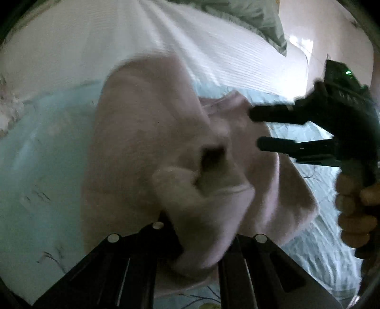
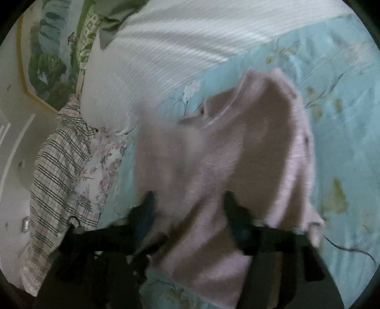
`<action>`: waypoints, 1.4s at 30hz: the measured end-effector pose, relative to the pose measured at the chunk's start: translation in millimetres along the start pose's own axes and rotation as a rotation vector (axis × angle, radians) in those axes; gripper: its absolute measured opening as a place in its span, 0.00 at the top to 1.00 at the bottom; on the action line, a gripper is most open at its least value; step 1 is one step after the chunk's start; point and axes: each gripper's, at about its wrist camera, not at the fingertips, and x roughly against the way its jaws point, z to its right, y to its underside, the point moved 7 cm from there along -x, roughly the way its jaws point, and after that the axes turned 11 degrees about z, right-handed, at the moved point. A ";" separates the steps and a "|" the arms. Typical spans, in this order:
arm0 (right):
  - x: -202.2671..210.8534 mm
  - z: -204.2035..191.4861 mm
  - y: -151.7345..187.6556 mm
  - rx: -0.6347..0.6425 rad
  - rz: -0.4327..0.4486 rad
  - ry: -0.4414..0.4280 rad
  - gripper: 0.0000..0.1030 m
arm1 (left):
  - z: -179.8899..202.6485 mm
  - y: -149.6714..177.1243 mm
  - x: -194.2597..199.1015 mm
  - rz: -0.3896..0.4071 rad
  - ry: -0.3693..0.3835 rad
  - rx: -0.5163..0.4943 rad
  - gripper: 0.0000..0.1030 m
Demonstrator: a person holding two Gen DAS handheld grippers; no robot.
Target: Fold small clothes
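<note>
The pink top (image 1: 147,147) lies on the bed, on the pale blue flowered sheet (image 1: 42,152), partly lifted and bunched, so the folding looks barely under way: I see no flat, squared panel yet, only one part drawn up and over, and I judge that most of the folds are left to make. Its neckline (image 2: 223,109) shows toward the white striped pillow (image 2: 166,54), so the top seems to run with its long axis from the pillow end down toward the person, though with the blur and the bunching I cannot be sure how straight it lies. The left gripper (image 1: 199,240) has its jaws pressed together on a fold of the pink cloth close to the camera, and the cloth hangs up from that pinch. The right gripper (image 2: 187,202) has its jaws spread, with pink cloth lying between and under them, but the fingers do not appear to press on it; in the left view both its dark fingers (image 1: 273,114) stand apart above the far side of the top, held by a hand (image 1: 356,209). Beyond the top, a checked cloth (image 2: 59,166) and a flowered one (image 2: 99,166) lie at the bed's edge, and a green pillow (image 1: 256,21) rests past the white one.
</note>
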 end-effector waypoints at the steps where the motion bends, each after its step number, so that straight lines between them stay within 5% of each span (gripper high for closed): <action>1: -9.0 -1.7 0.6 -0.005 -0.016 -0.020 0.33 | -1.9 0.9 0.4 -0.004 0.015 0.017 0.94; 12: -80.6 -12.3 -9.5 -0.014 -0.089 -0.034 0.35 | 4.7 -9.8 28.8 0.061 0.088 0.045 0.94; 13: -89.5 -8.4 -12.5 -0.010 -0.092 -0.005 0.40 | 4.8 -8.7 28.1 0.057 0.085 0.041 0.94; 15: -102.3 -2.8 -17.2 -0.002 -0.099 0.025 0.82 | 3.7 -9.3 30.9 0.056 0.084 0.041 0.94; 17: -99.6 -5.7 -25.8 0.009 -0.081 0.034 0.84 | 7.6 -12.7 32.9 0.050 0.082 0.037 0.94; 23: -23.4 -43.0 -68.5 0.206 0.094 -0.018 0.85 | 47.9 -35.4 38.2 0.079 0.172 0.048 0.93; 30: -4.9 37.5 -65.5 0.169 0.058 0.170 0.86 | 98.9 -12.5 -5.5 -0.035 0.231 0.044 0.93; 38: -6.1 69.2 -54.3 0.127 0.080 0.195 0.86 | 105.9 7.3 -32.7 -0.112 0.228 -0.016 0.91; 41: 0.6 63.3 -53.1 0.156 0.091 0.207 0.80 | 101.5 10.3 -27.8 -0.128 0.259 0.007 0.73; 42: 4.7 63.0 -53.6 0.157 0.099 0.225 0.71 | 100.1 11.4 -23.4 -0.134 0.277 0.011 0.62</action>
